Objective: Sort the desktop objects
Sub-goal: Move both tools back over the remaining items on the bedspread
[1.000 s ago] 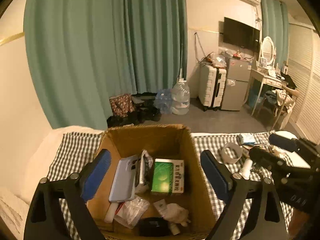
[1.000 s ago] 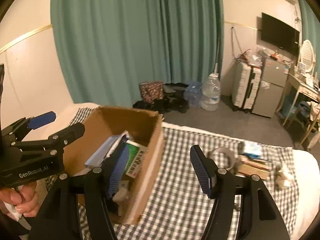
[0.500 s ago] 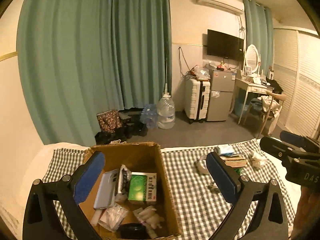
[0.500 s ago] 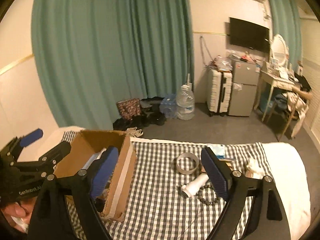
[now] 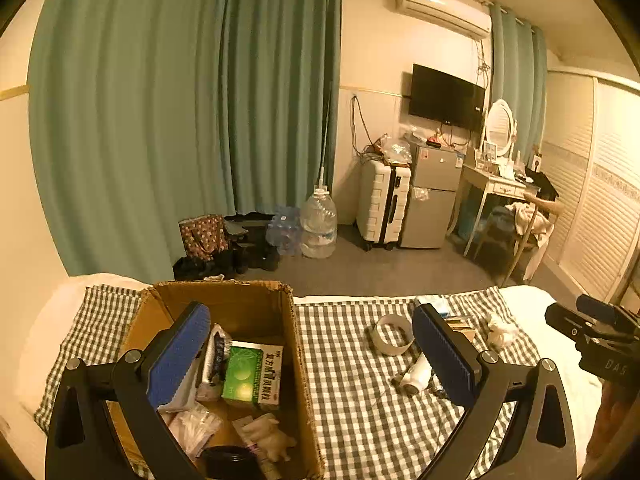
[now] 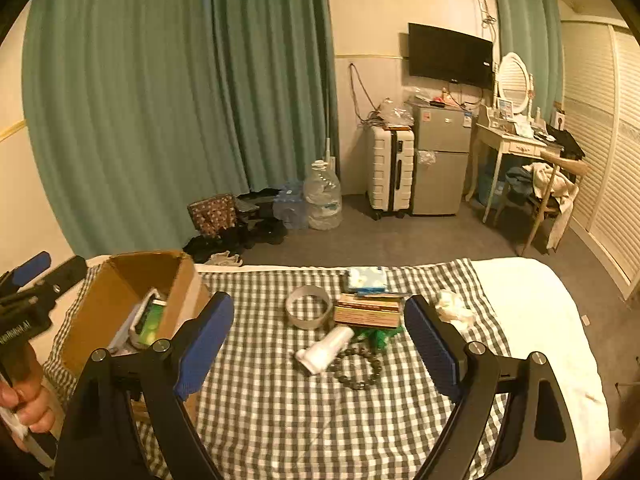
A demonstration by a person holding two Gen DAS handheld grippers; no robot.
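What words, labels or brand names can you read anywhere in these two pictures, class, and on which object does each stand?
"DAS": white letters, cut off, on the black right gripper body, left wrist view.
Cut-off white lettering, perhaps "GenRobot.AI", on the black left gripper body: too blurred to confirm.
Chinese characters down the white side of the green medicine box in the brown cardboard box: too small to read.
Wall television logo: unreadable.

1. My right gripper carries "DAS" on its black body, seen from the left wrist.
2. The green box in the cardboard box bears Chinese print too small to read.
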